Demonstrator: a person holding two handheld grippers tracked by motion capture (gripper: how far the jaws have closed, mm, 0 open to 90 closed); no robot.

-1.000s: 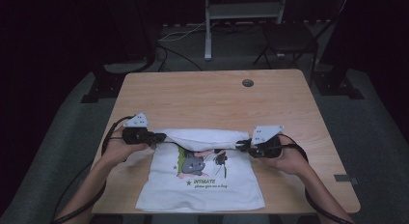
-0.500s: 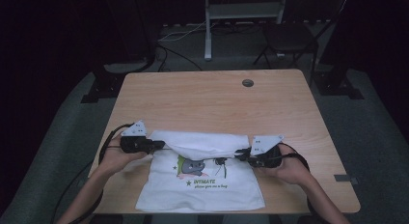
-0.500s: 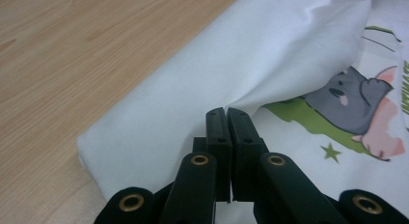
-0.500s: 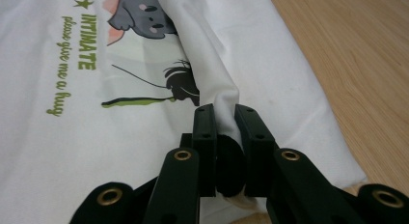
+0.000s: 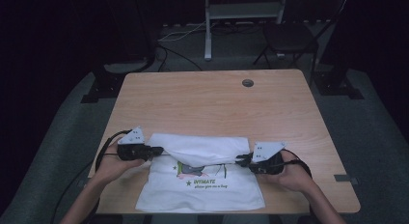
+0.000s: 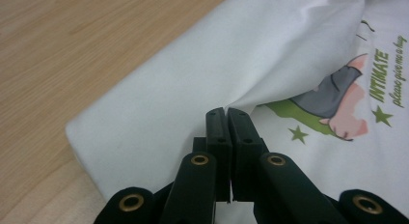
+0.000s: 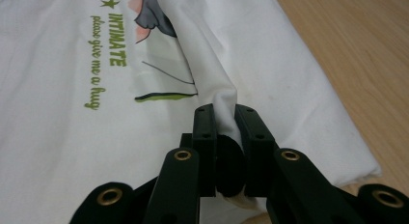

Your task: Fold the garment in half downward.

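In the high view, a white T-shirt (image 5: 202, 185) with a green print was seen lying at the near edge of the wooden surface (image 5: 212, 103), its far portion folded back over the print. The left tool (image 5: 155, 150) was clamped on one end of that fold and the right tool (image 5: 242, 160) on the other end, each held in a hand. In the left gripper view, the left tool (image 6: 226, 113) was seen pinched almost flat on a thin edge of the T-shirt (image 6: 193, 84), beside the printed figure. In the right gripper view, the right tool (image 7: 224, 110) was seen closed on a bunched ridge of the T-shirt (image 7: 260, 55), with the wooden surface (image 7: 357, 45) visible beyond the cloth.
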